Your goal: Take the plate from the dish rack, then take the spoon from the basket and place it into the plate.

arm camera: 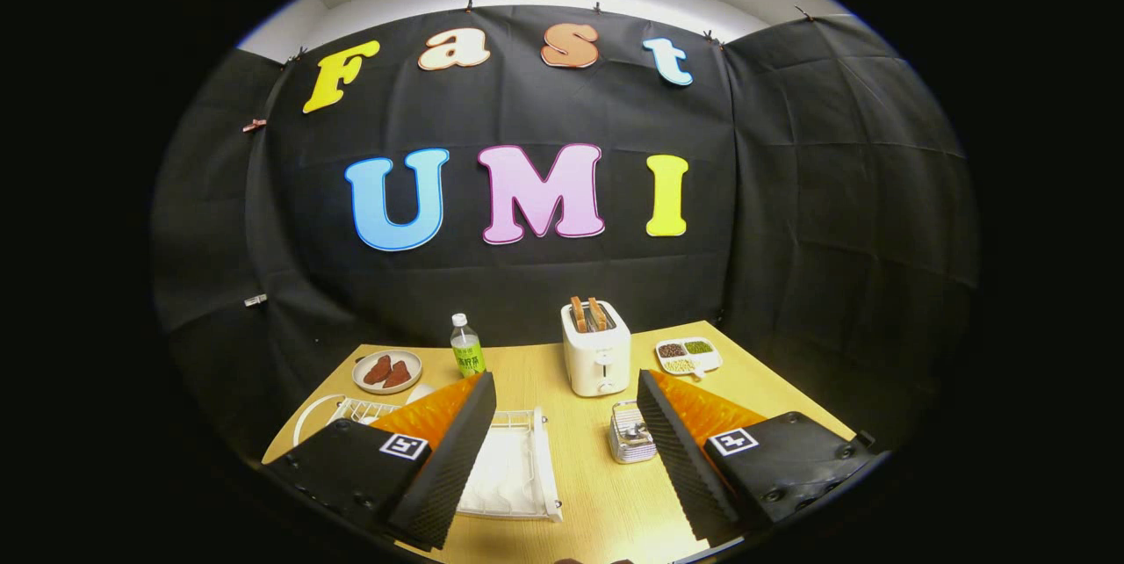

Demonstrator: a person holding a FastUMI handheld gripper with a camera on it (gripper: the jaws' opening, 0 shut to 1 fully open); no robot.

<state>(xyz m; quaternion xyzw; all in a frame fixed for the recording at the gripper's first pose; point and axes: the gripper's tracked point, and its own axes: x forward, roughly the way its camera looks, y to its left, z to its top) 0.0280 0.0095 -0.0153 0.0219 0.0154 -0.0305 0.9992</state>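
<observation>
Tool (562, 450) fingers stand wide apart in the foreground and hold nothing; bare surface (580, 494) shows in the gap between them. Neither finger touches any object.

Surface: a yellow wood-look top that carries every item, backed by the black cloth wall of the booth.

Rack (518, 467): a white wire dish rack on a white tray, lying just ahead of and partly behind the left finger. A curved white rim at its far left end, beside the left finger, appears to be the plate (307, 419), standing on edge in the rack; most of it is hidden.

Toaster (596, 351): white, upright, beyond the gap between the fingers, with two brown slices standing in its slots.

Basket (631, 432): a small wire basket on the surface, just ahead of the right finger's inner edge and nearer than the toaster. Metal pieces lie inside; whether one is the spoon cannot be told at this size.

Dish (387, 371): a round dish with two reddish-brown pieces on it, beyond the left finger, near the far left corner of the surface.

Tray (688, 356): a small white divided tray with dark, green and pale fillings in separate compartments, right of the toaster, beyond the right finger.

Bottle (467, 346): a clear bottle with a green label and white cap, upright between dish and toaster.
</observation>
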